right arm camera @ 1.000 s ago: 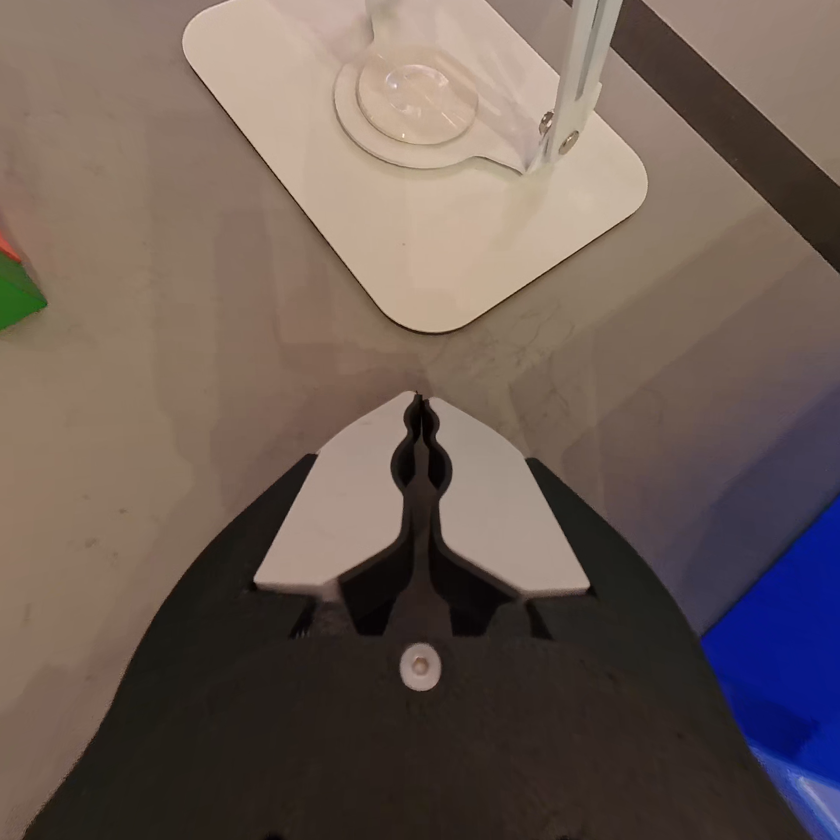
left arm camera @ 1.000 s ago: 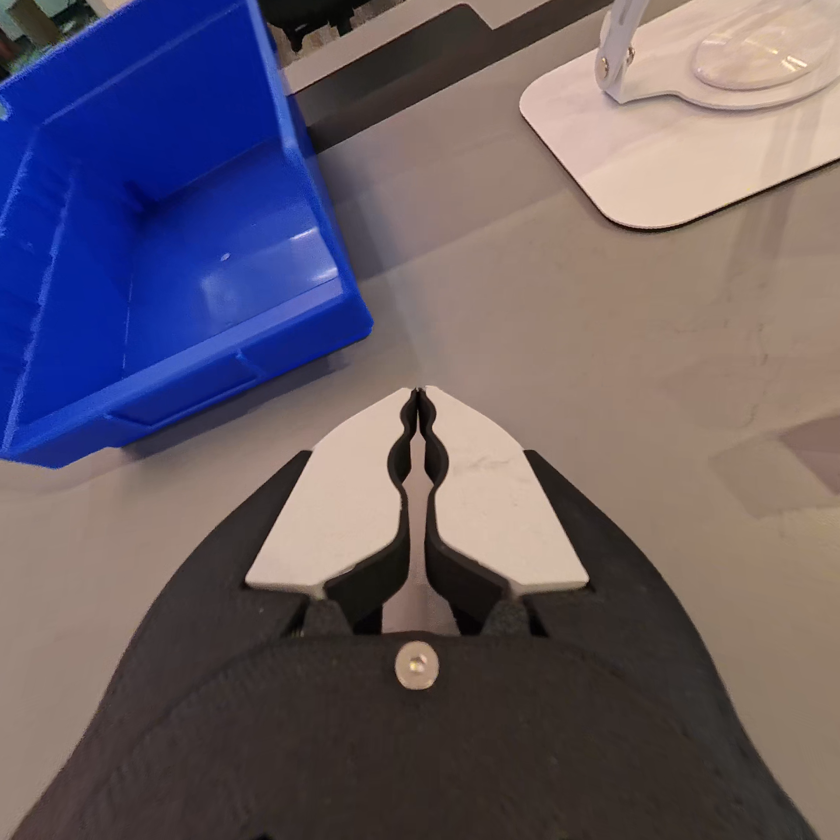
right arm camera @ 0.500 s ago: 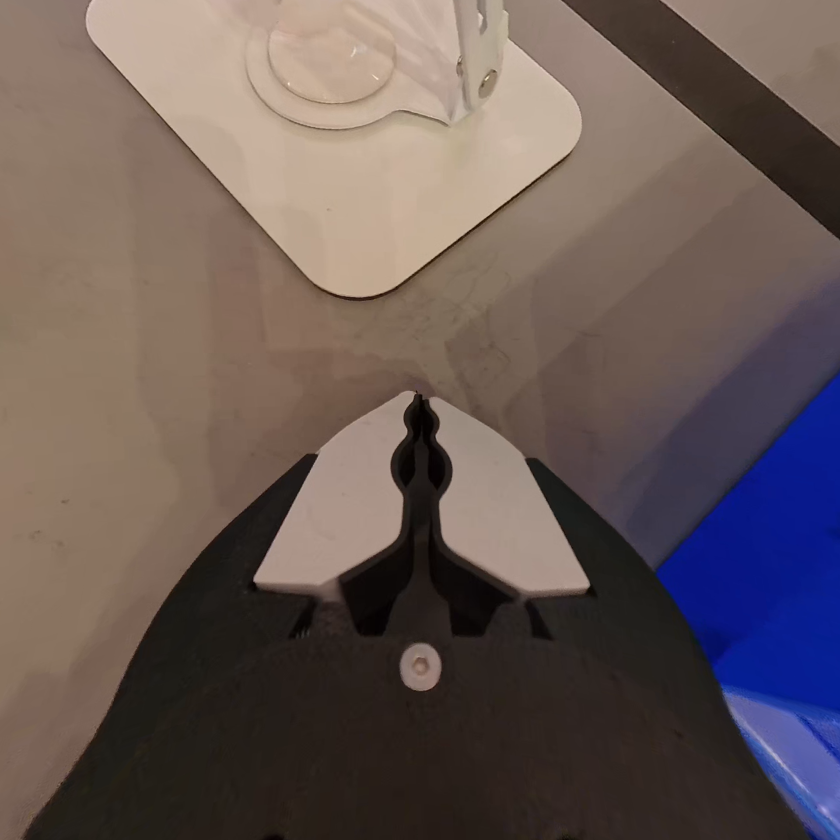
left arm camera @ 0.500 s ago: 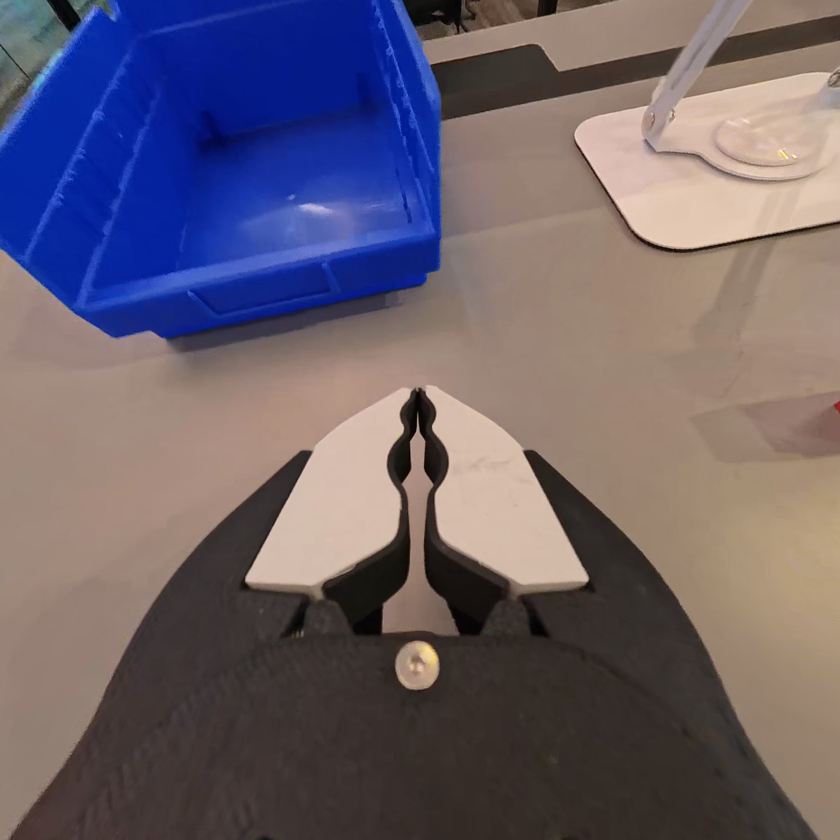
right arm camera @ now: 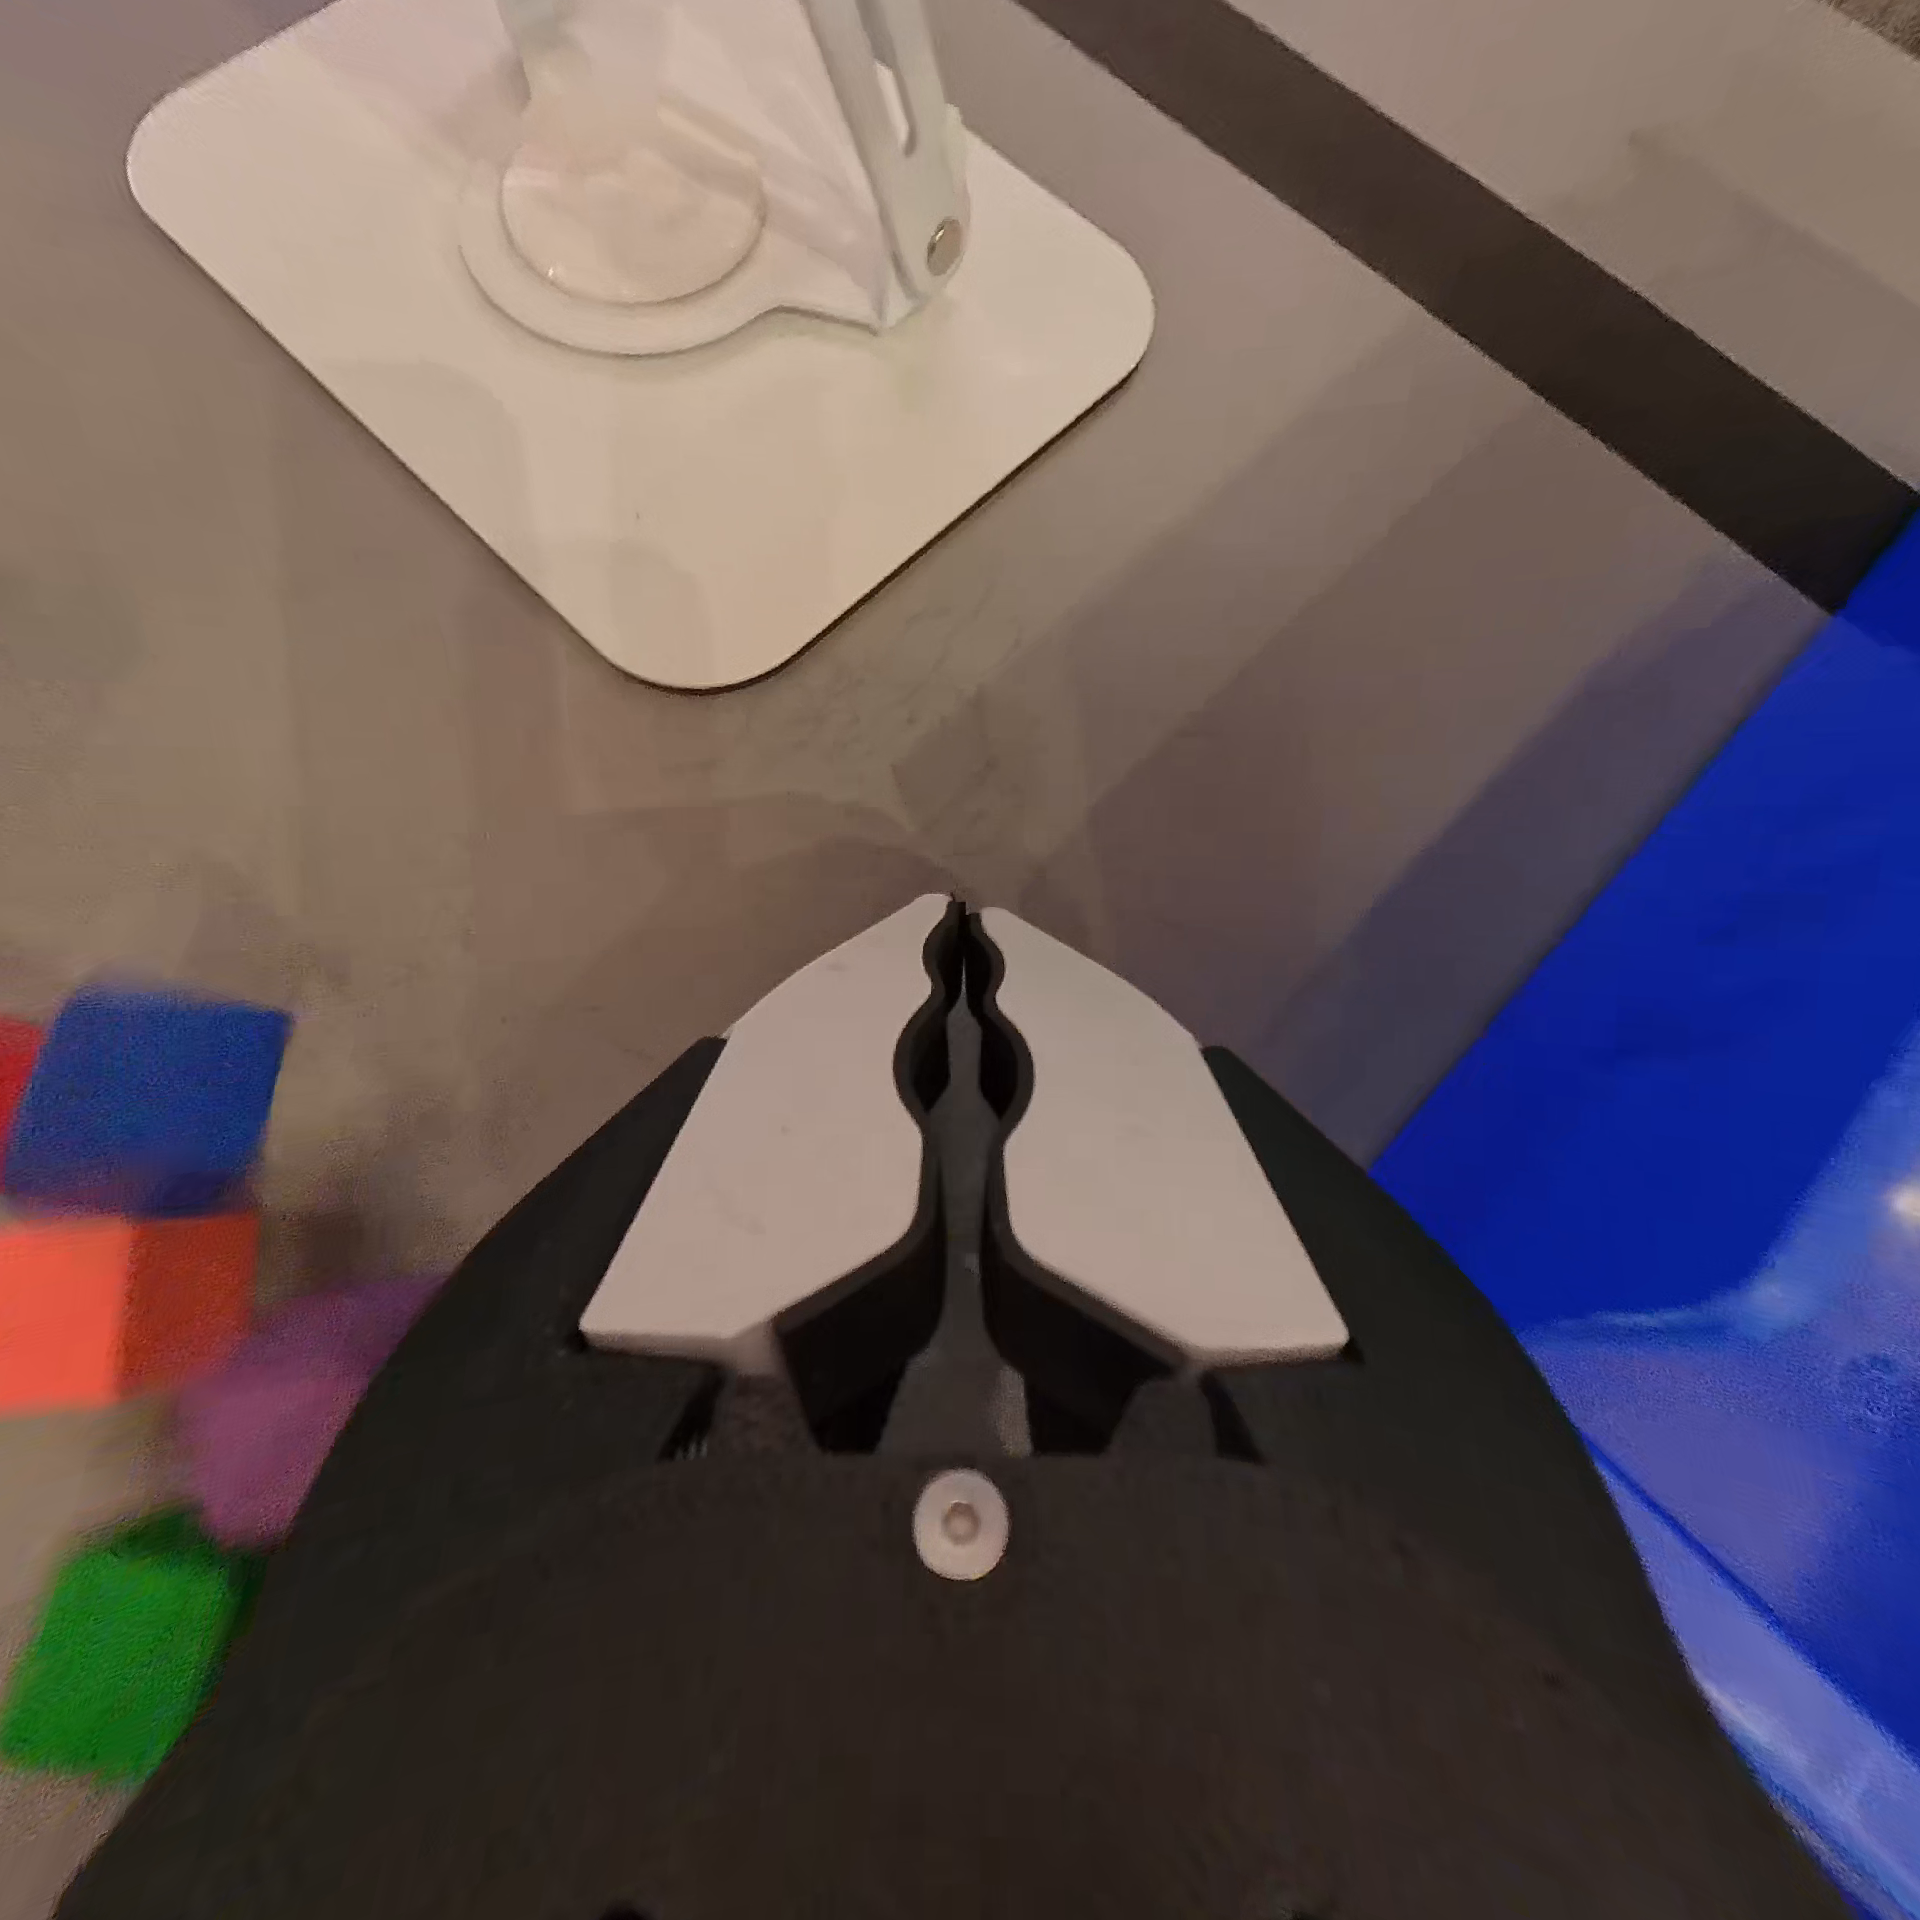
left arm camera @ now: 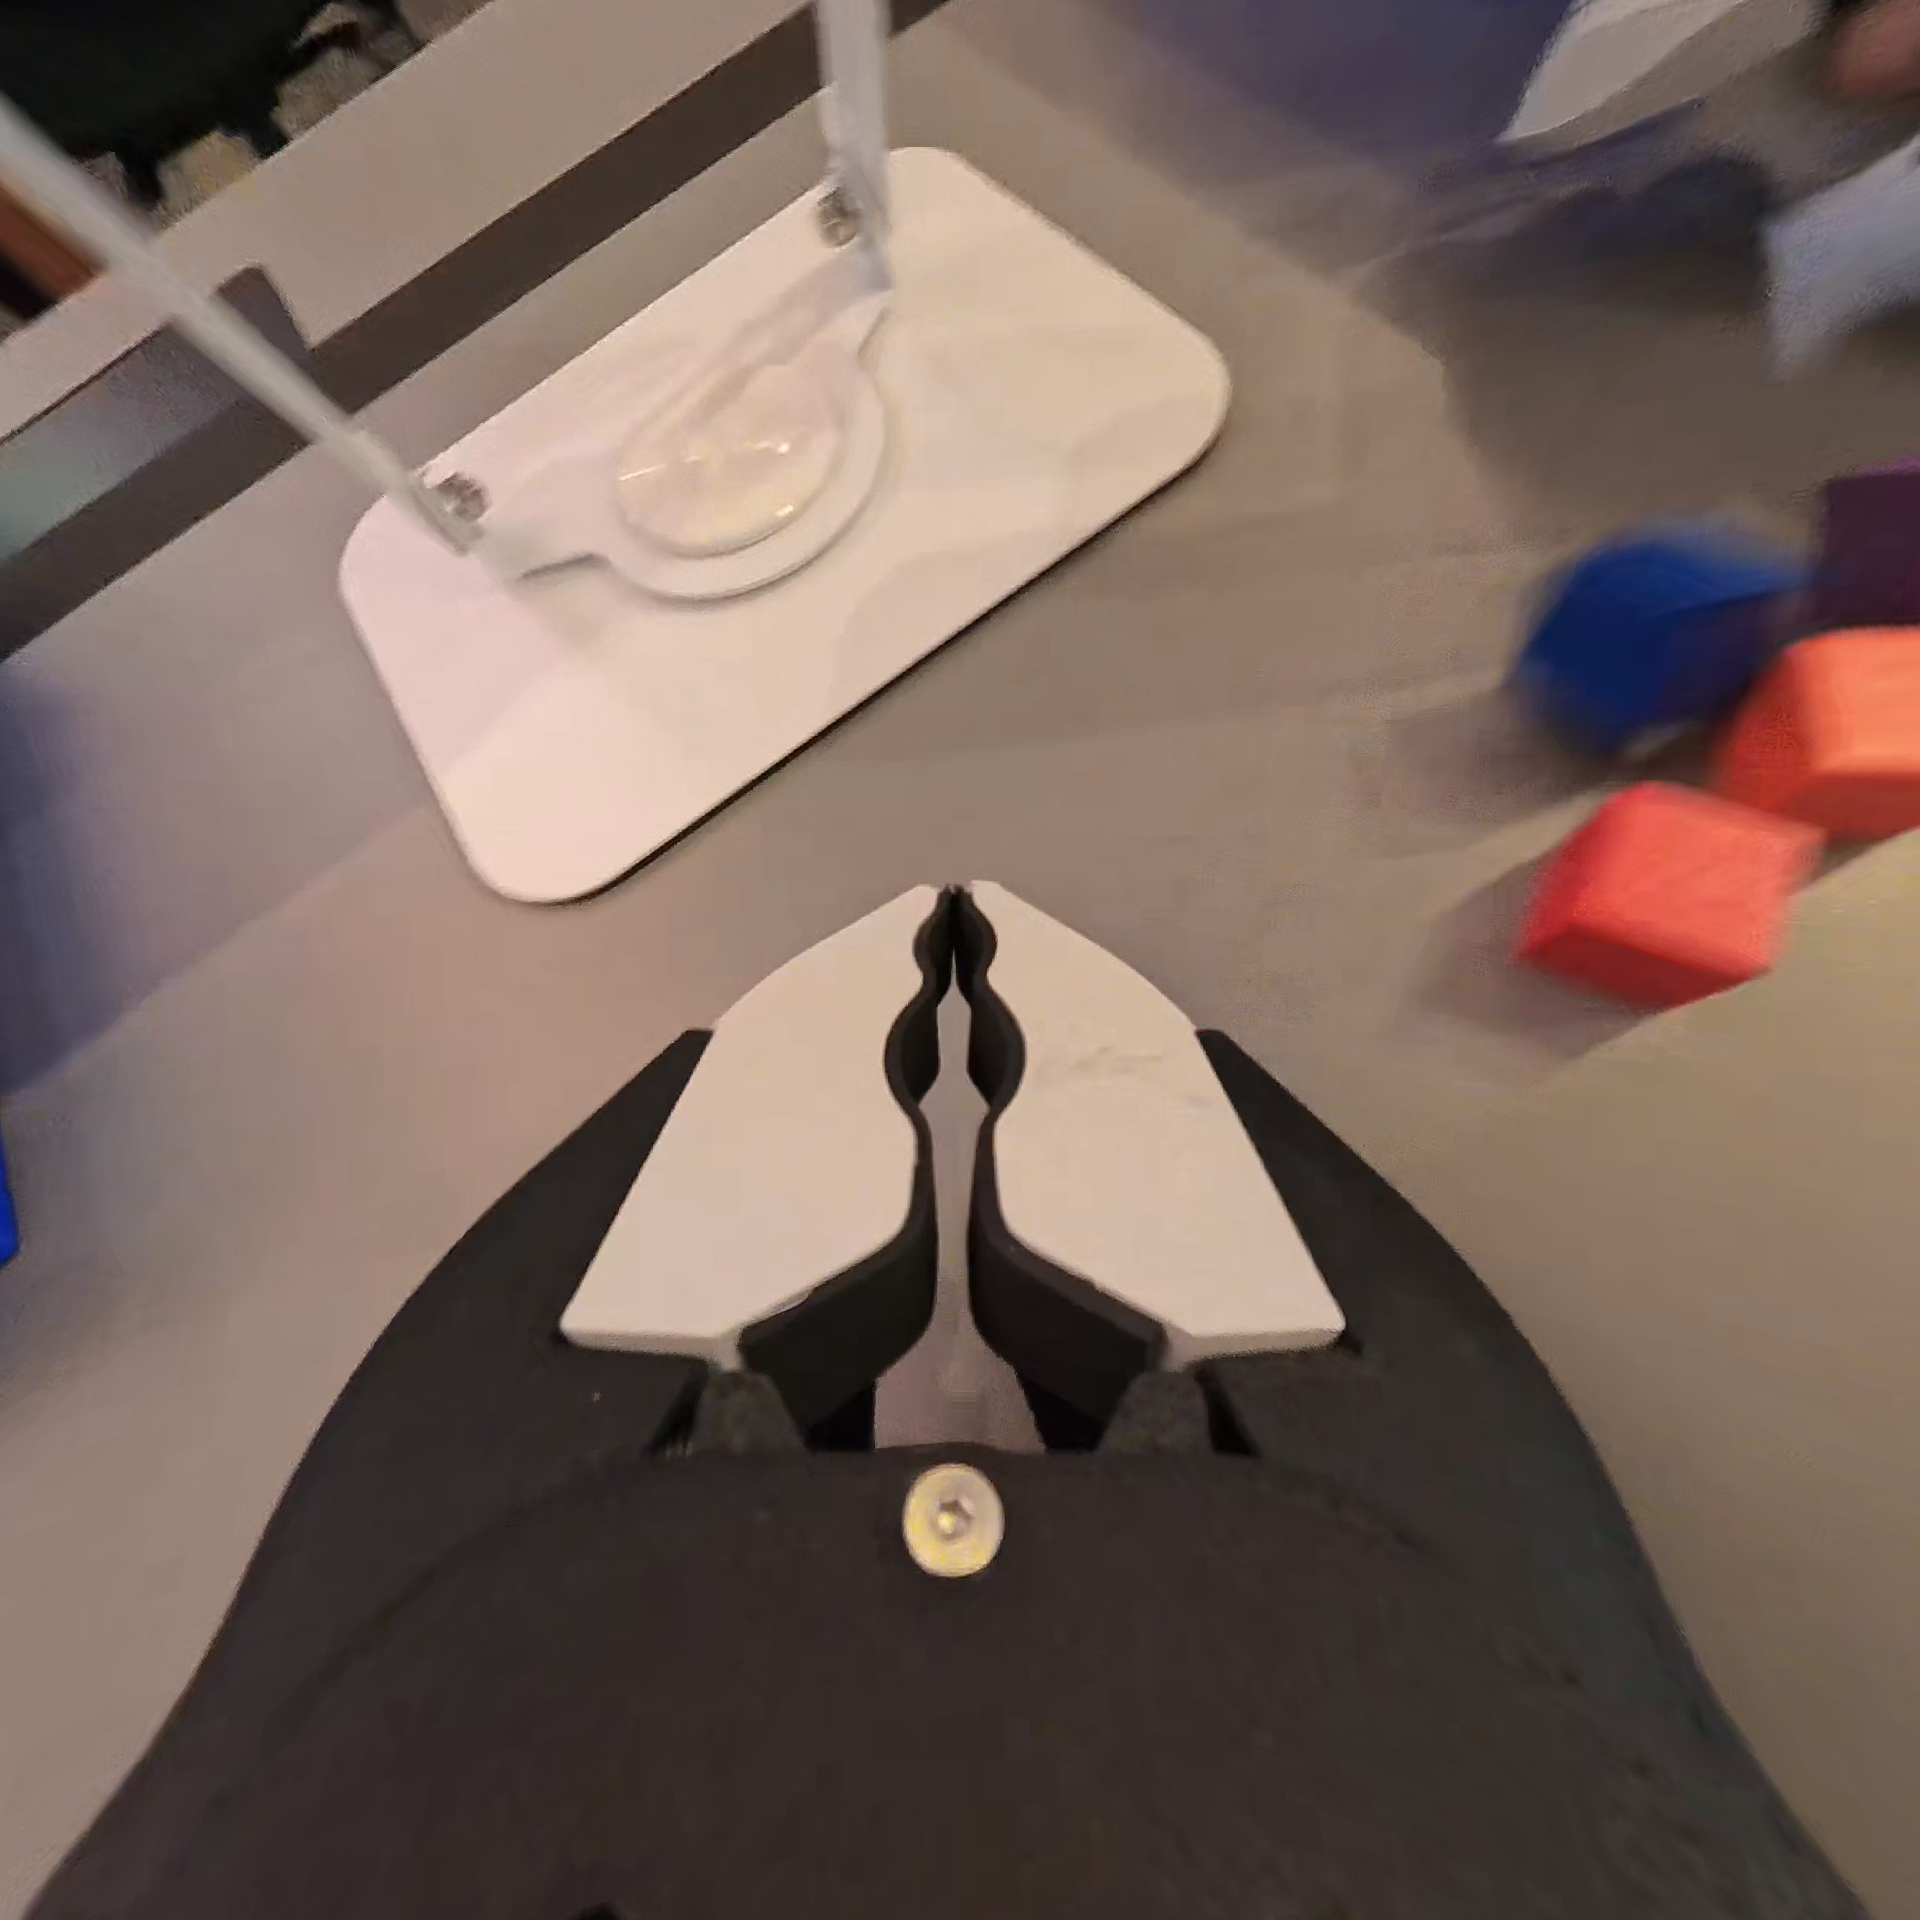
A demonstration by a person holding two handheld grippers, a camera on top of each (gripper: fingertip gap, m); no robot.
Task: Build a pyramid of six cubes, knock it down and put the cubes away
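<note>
Left wrist view: the left gripper (left arm camera: pixel 951 896) is closed, tips meeting on nothing. A red plastic cube (left arm camera: pixel 1662 896), an orange cube (left arm camera: pixel 1839 732), a blue cube (left arm camera: pixel 1652 649) and a purple cube (left arm camera: pixel 1875 540) lie blurred at two o'clock on the grey table (left arm camera: pixel 1195 727); a white flat stand base (left arm camera: pixel 790 520) sits at eleven.

Right wrist view: the right gripper (right arm camera: pixel 958 906) is likewise closed and bare. Blurred cubes, among them a green cube (right arm camera: pixel 114 1652), lie at eight o'clock; a blue plastic bin (right arm camera: pixel 1714 1039) is at three.

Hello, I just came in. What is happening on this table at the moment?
A person works with two hand-held tongs. The left tongs and the right tongs are both shut and hold nothing. Coloured cubes lie loose on the grey table, not as a pyramid: a red cube, an orange cube, a blue cube, a purple cube and a green cube. A blue bin waits beside the right tongs.
</note>
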